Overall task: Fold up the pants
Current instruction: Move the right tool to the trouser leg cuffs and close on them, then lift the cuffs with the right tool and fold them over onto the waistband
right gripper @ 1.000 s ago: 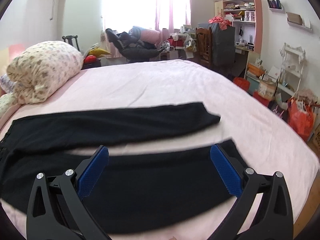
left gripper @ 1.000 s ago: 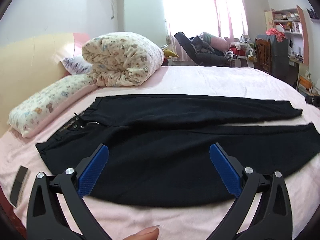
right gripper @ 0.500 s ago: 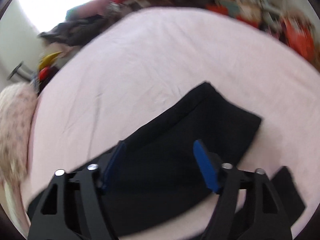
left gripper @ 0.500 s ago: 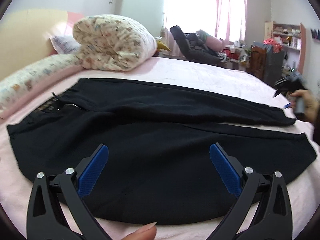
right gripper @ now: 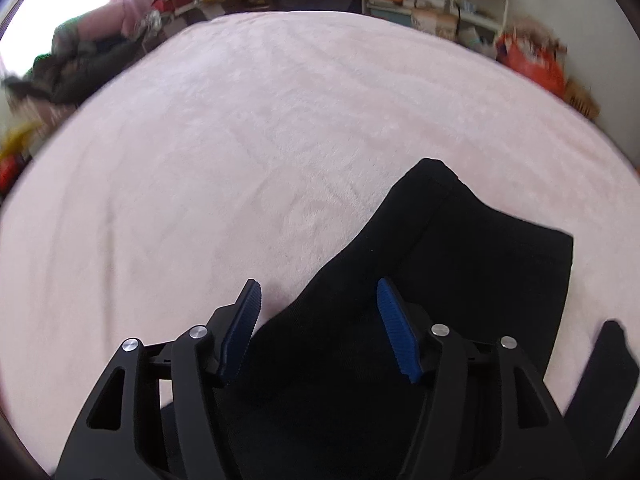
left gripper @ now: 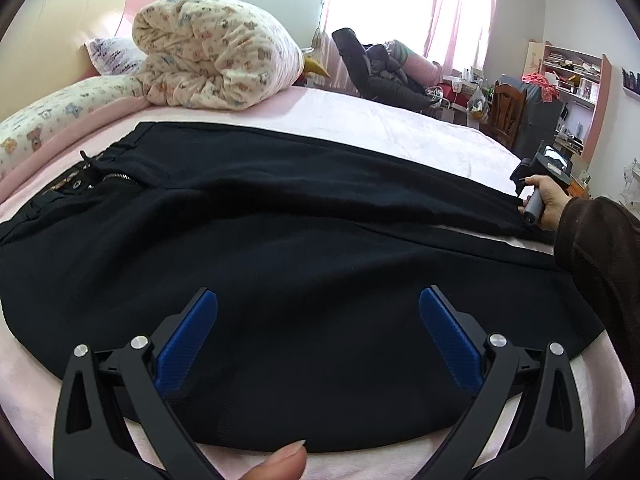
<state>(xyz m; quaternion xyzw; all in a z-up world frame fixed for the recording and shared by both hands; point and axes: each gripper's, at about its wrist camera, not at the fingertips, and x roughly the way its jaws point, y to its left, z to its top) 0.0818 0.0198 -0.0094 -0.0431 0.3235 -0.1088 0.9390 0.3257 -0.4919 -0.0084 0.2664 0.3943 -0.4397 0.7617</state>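
Black pants [left gripper: 280, 216] lie spread flat on the pink bed, waistband at the left, both legs running right. My left gripper [left gripper: 318, 340] is open and empty, low over the near leg's thigh. In the right wrist view my right gripper [right gripper: 318, 320] is open, its fingers on either side of the far edge of the far leg's hem end [right gripper: 460, 248]. The left wrist view shows the right gripper's handle and hand [left gripper: 538, 196] at that far hem. The near leg's hem [right gripper: 608, 368] shows at the right edge.
A rolled patterned quilt [left gripper: 216, 52] and a long pillow [left gripper: 52, 120] lie at the bed's head, behind the waistband. Pink sheet [right gripper: 240, 128] spreads beyond the hem. A chair with clothes [left gripper: 384, 76], shelves and clutter stand past the bed's far edge.
My right gripper has swung down to the far leg's hem and narrowed its opening around the edge. My left gripper has moved closer over the near leg, still open.
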